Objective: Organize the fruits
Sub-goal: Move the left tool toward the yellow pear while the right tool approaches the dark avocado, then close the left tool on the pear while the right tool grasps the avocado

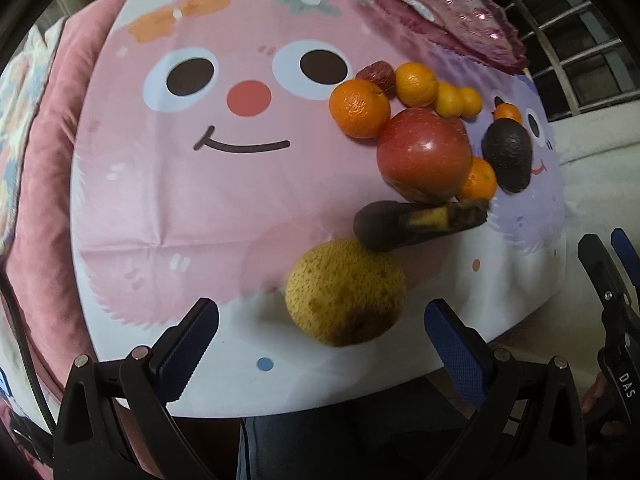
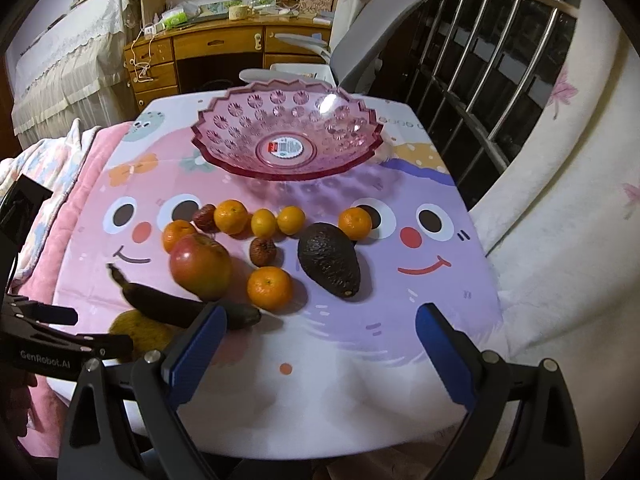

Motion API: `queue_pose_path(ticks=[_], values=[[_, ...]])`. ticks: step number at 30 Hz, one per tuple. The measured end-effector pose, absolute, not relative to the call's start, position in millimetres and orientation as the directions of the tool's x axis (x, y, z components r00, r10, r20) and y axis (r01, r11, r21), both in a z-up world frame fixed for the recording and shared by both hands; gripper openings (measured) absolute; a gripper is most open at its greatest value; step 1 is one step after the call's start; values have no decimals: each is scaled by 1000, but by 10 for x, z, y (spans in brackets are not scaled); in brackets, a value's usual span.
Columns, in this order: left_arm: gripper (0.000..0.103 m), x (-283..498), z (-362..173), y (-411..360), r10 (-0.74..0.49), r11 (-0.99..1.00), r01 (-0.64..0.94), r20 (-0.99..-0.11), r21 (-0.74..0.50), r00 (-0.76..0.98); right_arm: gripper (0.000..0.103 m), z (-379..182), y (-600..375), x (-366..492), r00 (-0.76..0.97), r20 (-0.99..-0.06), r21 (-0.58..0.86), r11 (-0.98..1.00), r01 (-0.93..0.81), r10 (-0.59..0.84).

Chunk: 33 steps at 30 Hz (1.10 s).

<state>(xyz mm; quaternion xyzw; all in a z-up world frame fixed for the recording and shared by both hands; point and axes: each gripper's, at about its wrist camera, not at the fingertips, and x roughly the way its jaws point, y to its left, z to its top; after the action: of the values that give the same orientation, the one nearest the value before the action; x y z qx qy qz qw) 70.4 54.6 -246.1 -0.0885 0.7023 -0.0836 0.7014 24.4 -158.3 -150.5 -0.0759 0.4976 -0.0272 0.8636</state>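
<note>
Fruit lies loose on the cartoon tablecloth [image 2: 400, 344]. A yellow spotted pear [image 1: 345, 292] sits just ahead of my left gripper [image 1: 320, 324], which is open and empty. Behind it lie a blackened banana [image 1: 416, 222], a red apple [image 1: 425, 157], several oranges [image 1: 359, 108] and a dark avocado [image 1: 508, 153]. In the right wrist view my right gripper [image 2: 320, 324] is open over bare cloth, with an orange [image 2: 269, 288] and the avocado [image 2: 329, 258] ahead. An empty pink glass bowl [image 2: 286, 136] stands at the table's far side.
Two shrivelled red dates [image 2: 262, 250] lie among the oranges. A pink blanket [image 1: 52, 168] borders the table's left side. Window bars [image 2: 488, 80] run along the right, and a grey chair [image 2: 372, 36] and wooden desk [image 2: 208, 52] stand beyond the table.
</note>
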Motion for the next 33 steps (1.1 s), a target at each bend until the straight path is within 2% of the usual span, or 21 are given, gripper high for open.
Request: queue_pose_path(ticks=[5, 9, 11, 17, 22, 27, 33], values=[[102, 804, -2648, 452, -246, 968, -56, -968, -243, -53, 95, -1715, -1691, 466, 464, -881, -134, 989, -58, -92], [102, 860, -2777, 397, -245, 966, -102, -966, -237, -85, 90, -1869, -1755, 648, 433, -899, -118, 989, -91, -68], [98, 882, -2850, 381, -249, 963, -131, -963, -235, -103, 89, -1947, -1776, 739, 422, -905, -113, 988, -108, -58], [95, 951, -2966, 360, -259, 953, -201, -955, -228, -147, 86, -2190, -1791, 963, 385, -922, -125, 976, -179, -48], [91, 990, -3081, 405, -277, 937, -268, -945, -225, -173, 77, -2378, -1796, 1120, 344, -938, -126, 963, -238, -38], [90, 971, -3175, 396, -288, 926, -304, -939, -223, -187, 75, -2415, -1839, 1223, 345, -938, -115, 960, -256, -21], [89, 891, -3186, 409, -282, 923, -320, -942, -215, -182, 62, -2500, -1844, 1287, 305, -952, -78, 956, -283, 13]])
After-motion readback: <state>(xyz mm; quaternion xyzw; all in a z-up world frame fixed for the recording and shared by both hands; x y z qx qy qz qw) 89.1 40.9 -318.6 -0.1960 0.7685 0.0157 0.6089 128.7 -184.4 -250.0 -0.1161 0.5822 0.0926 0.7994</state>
